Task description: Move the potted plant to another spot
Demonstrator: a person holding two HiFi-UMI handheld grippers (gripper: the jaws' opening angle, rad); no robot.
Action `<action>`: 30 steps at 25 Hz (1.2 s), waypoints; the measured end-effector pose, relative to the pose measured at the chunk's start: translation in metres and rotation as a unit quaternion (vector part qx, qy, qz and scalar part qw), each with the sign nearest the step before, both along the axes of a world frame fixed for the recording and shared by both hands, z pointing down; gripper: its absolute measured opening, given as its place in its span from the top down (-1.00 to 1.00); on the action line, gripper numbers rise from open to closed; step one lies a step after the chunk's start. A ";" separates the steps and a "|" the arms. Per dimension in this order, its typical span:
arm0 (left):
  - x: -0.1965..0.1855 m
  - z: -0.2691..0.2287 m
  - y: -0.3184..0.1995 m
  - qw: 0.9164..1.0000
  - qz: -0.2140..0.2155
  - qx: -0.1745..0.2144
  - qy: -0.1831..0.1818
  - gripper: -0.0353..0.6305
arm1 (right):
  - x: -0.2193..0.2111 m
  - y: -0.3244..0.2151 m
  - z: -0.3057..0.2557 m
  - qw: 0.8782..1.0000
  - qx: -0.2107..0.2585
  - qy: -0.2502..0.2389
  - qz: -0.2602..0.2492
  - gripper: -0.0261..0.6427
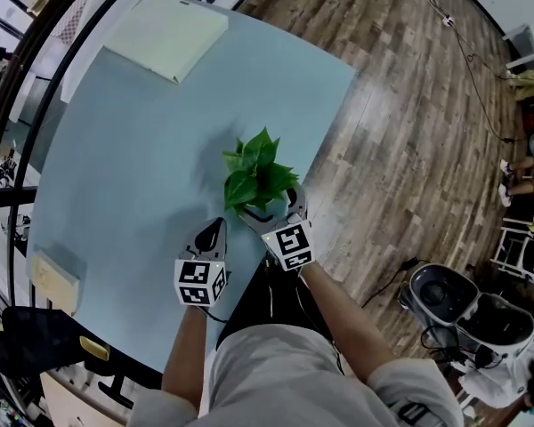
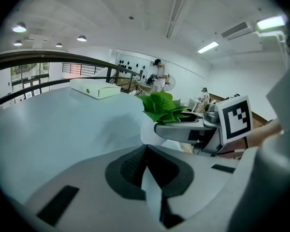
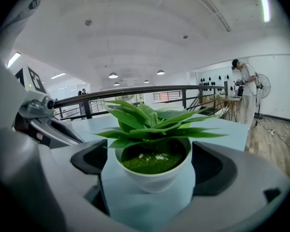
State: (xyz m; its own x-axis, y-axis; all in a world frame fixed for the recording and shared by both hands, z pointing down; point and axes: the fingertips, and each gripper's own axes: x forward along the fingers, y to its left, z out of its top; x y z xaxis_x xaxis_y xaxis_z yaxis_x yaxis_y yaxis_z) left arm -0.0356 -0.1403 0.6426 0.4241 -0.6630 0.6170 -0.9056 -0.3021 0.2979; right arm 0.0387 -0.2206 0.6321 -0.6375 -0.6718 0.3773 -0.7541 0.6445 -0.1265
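Observation:
A small potted plant (image 1: 256,172) with green leaves in a white pot (image 3: 154,178) stands on the light blue table (image 1: 142,149), near its right edge. My right gripper (image 1: 269,201) is open, one jaw on each side of the pot (image 3: 152,161). The right pad (image 3: 215,168) is very close to the pot wall, and a thin gap shows at the left pad. My left gripper (image 1: 216,229) is shut and empty, just left of the plant and low over the table. In the left gripper view the shut gripper (image 2: 146,146) has the plant (image 2: 162,105) ahead to its right.
A pale flat box (image 1: 165,36) lies at the table's far end, and a small tan box (image 1: 55,278) at its left edge. A black railing (image 1: 18,105) runs along the left. Wooden floor (image 1: 409,149) lies past the table's right edge, with gear (image 1: 454,305) on it.

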 end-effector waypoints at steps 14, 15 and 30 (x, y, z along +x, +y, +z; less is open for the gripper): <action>0.015 0.004 0.009 1.000 -0.021 -0.010 0.017 0.86 | 0.027 0.035 0.005 1.000 -0.024 0.003 0.001 -0.67; 0.017 0.004 0.011 1.000 -0.021 -0.011 0.017 0.86 | 0.029 0.037 0.006 1.000 -0.026 0.005 0.002 -0.67; 0.044 0.003 0.032 1.000 -0.006 -0.007 0.012 0.86 | 0.059 0.072 0.011 0.999 -0.035 0.019 0.007 -0.53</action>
State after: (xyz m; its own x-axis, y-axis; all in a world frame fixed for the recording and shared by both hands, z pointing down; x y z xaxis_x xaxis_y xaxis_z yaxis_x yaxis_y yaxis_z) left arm 0.0085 -0.1079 0.6460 0.4311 -0.6591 0.6162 -0.9016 -0.2873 0.3234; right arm 0.0979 -0.1485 0.6428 -0.6120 -0.6517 0.4481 -0.7685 0.6239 -0.1423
